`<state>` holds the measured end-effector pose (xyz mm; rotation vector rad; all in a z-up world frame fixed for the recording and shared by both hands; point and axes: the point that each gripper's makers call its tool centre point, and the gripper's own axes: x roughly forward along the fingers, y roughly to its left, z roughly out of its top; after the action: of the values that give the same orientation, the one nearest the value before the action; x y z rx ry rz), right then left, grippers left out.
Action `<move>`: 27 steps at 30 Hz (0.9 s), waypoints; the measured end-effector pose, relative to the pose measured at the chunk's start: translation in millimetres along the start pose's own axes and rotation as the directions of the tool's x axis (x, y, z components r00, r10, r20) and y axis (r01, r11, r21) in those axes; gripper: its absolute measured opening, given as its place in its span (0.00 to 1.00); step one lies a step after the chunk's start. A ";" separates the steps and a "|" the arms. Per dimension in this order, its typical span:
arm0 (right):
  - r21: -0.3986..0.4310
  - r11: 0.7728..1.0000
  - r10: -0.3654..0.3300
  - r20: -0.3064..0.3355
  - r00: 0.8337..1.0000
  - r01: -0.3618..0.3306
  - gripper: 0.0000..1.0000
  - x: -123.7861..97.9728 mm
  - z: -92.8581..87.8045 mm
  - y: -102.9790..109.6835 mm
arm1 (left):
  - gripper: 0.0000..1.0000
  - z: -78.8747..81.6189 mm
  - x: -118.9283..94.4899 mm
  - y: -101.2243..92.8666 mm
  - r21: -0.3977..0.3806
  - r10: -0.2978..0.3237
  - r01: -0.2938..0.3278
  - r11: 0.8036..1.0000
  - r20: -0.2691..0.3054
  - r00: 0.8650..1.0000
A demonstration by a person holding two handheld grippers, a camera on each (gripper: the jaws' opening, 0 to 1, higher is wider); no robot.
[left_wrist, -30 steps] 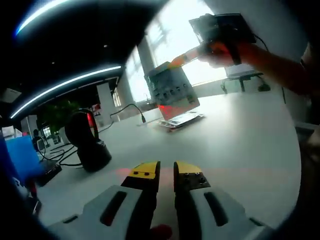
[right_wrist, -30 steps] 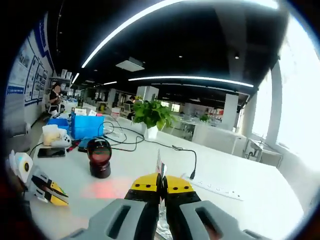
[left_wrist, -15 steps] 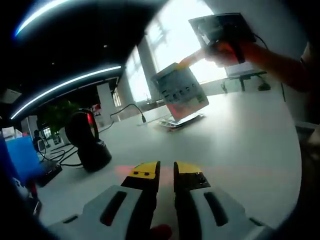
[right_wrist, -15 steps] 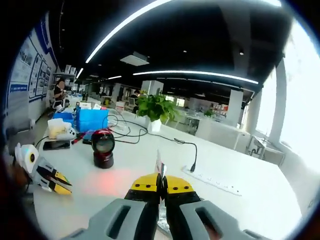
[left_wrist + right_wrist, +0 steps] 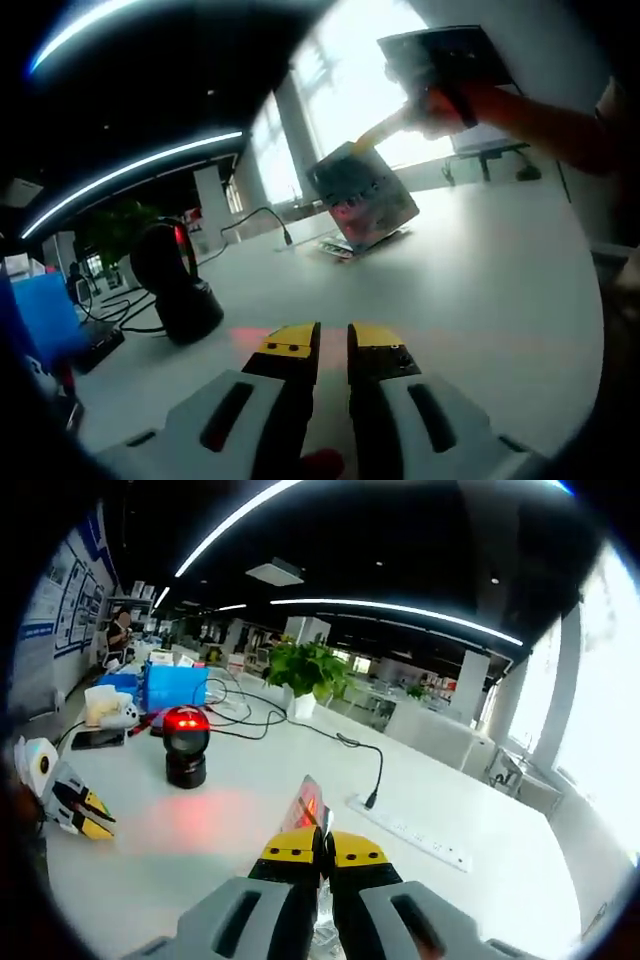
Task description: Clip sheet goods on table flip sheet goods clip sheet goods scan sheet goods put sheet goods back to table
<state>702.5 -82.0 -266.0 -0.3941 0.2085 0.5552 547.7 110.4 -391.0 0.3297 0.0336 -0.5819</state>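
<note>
Above the white table [image 5: 480, 280], in the left gripper view, we observe the right gripper [image 5: 385, 127] held in a hand [image 5: 440, 105], its jaws clamped on the top edge of a sheet pack [image 5: 362, 197], which hangs tilted over more sheet goods [image 5: 362, 240] lying flat on the table. The left gripper [image 5: 333, 340] hovers low with jaws together, nothing between them. A black scanner [image 5: 185, 748] stands upright on the table, its red light glowing; a potted plant [image 5: 308, 675] stands beyond.

Black scanner [image 5: 185, 747], red-lit; white table [image 5: 480, 900]
</note>
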 end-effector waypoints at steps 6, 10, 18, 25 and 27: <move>-0.064 0.997 -0.036 -0.045 0.998 0.033 0.00 11.0 -7.7 -8.7 | 0.04 0.2 -0.2 0.6 -0.001 0.004 -0.004 1.000 0.003 1.000; -0.136 0.990 -0.050 -0.082 0.995 0.038 0.00 20.6 -15.4 -12.5 | 0.04 -0.3 -0.4 1.9 -0.008 0.008 -0.008 1.000 0.006 1.000; -0.285 0.958 -0.066 -0.149 0.987 0.021 0.00 46.8 -25.8 -20.0 | 0.04 -0.3 -0.4 2.6 -0.008 0.012 -0.012 1.000 0.009 1.000; -0.253 0.967 -0.080 -0.204 0.976 0.026 0.00 72.0 -51.2 -35.8 | 0.04 -0.8 0.1 2.2 -0.001 0.010 -0.010 1.000 0.008 1.000; -0.234 0.972 -0.080 -0.216 0.973 0.028 0.00 76.4 -56.6 -38.9 | 0.04 -0.7 0.1 2.1 -0.004 0.009 -0.009 1.000 0.009 1.000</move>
<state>782.5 -100.0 -327.9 -0.6876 0.3517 0.4818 549.0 112.3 -391.0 0.3237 0.0249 -0.5741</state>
